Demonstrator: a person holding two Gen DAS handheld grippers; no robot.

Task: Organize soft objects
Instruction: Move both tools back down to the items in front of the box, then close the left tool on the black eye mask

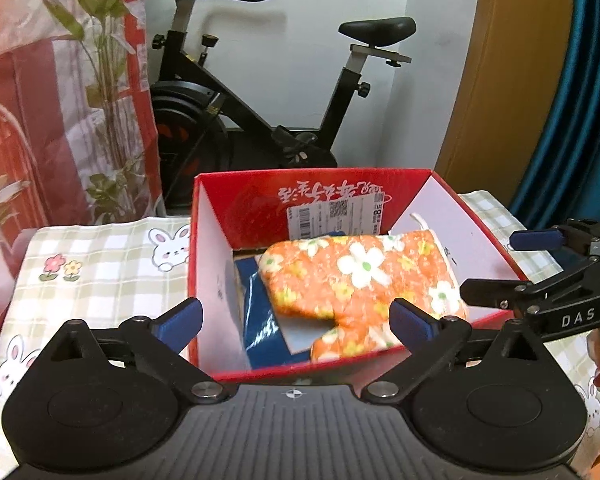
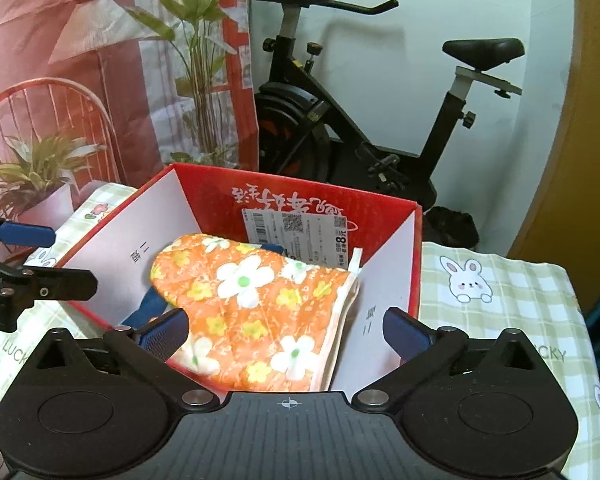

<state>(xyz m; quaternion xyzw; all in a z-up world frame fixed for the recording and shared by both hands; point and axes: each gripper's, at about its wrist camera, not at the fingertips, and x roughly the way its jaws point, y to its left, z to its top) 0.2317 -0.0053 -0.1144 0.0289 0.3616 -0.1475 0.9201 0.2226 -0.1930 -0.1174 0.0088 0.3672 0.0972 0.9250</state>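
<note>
Mitt lies in the red box.
Left gripper and right gripper both hold fingers spread, empty, above the box's near rim.

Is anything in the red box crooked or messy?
A little. The orange flowered oven mitt lies slanted in the red box, propped across a blue item rather than flat on the bottom. The box's printed writing reads upside down from here. Both claws, left and right, are open and hold nothing.
</note>
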